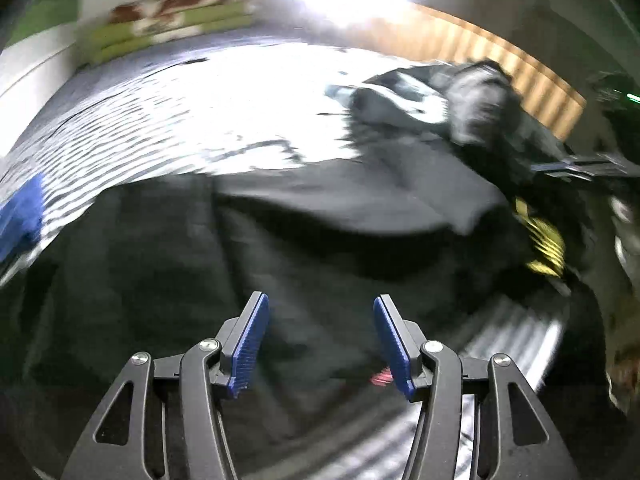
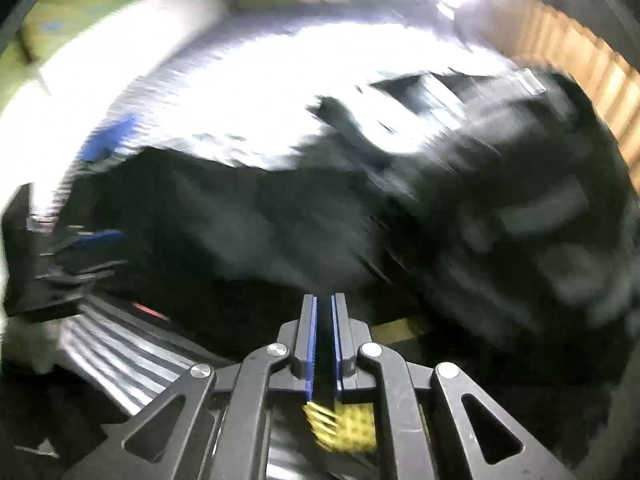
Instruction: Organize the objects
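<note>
A large dark garment (image 1: 280,240) lies spread over a striped bedsheet (image 1: 160,112); both views are motion-blurred. My left gripper (image 1: 320,320) hovers over the garment, open, with nothing between its blue pads. My right gripper (image 2: 324,320) has its jaws drawn almost together, pinching the dark garment (image 2: 240,220). A yellow patterned patch (image 2: 340,420) of the cloth hangs under the fingers. In the left wrist view the right gripper (image 1: 576,166) is at the far right, with the yellow patch (image 1: 540,240) just below it. The left gripper (image 2: 88,256) shows at the left edge of the right wrist view.
A second dark heap of clothes (image 1: 460,100) lies at the back right of the bed. A blue item (image 1: 20,216) sits at the left edge. A folded green and brown blanket (image 1: 172,20) lies at the far end, and a wooden slatted board (image 1: 480,52) borders the right.
</note>
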### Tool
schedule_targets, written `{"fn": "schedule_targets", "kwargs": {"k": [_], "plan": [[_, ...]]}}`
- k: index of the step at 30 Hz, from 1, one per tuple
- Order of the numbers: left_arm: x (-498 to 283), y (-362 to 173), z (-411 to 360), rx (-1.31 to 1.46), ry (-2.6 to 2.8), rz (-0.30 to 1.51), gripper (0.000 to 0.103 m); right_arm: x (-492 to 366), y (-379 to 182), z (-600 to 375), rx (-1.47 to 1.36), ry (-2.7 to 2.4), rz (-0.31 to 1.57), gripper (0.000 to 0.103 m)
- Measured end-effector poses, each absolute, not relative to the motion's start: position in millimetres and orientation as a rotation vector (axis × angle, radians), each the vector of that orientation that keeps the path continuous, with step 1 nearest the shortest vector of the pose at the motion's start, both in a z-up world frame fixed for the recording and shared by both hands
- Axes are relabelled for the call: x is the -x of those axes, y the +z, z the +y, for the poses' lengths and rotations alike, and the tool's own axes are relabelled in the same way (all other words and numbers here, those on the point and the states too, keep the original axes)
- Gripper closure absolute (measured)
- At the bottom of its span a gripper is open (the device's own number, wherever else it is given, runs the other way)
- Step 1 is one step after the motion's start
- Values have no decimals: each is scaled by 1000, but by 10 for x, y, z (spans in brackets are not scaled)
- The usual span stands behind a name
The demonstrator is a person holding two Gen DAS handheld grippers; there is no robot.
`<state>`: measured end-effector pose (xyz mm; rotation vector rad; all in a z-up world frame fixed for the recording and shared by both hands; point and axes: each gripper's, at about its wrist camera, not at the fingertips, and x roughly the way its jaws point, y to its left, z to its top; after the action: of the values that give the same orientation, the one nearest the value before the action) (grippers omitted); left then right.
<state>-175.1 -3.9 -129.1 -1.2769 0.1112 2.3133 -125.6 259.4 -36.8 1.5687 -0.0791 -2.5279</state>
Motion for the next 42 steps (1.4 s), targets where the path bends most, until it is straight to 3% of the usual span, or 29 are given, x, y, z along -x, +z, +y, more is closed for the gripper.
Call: {"fn": "schedule_targets", "kwargs": {"k": [5,10,13,15,17,19,23,28,32,34,35,38,42], "plan": [[1877,-1462,-395,1379,2421,122,45,1685,-655,1789,-1476,-2357,33,92],[1765,-1754,-921,1513,2420,70,44,2079,-1357,1866,-1816,-2339,255,95],[1648,-1611,-1231,1482,2463,-29,43,2155,-1193,2005,-1830,-2399,263,89],[1668,-1456,-1452,1425,2534,-109,42,2299,-941,1888,-1725,-2394,206,88],[1749,-1371,-1642,1407,2636,-109,39,2583,-710,1587,-1598,-2322,106,71],[1865,-1426,-1891,1476,2718,-150,39,2935,-557,1178,-1445,-2260,48,62],[1920,-1750,-2250,1693,2768,-131,38,3529,-619,338,-1370,-2083,20,60],[1842,-1825,-2307,1647,2777,-83,37,4087,-1208,-114,-1519,-1838,-111,60],[1863,-1826,-2315,1639,2776,-93,36,4292,-1663,-201,-1609,-1660,-335,60],[1844,-1825,-2293,1636,2783,-85,35,4242,-1673,-208,-1581,-1637,-363,64],[1845,-1817,-2283,1638,2790,-85,34,4220,-1648,-220,-1560,-1650,-366,77],[1873,-1816,-2294,1643,2800,-93,32,4146,-1539,-184,-1498,-1705,-387,98],[1887,-1828,-2274,1651,2818,-79,29,4070,-1301,-82,-1356,-1967,-218,102]]}}
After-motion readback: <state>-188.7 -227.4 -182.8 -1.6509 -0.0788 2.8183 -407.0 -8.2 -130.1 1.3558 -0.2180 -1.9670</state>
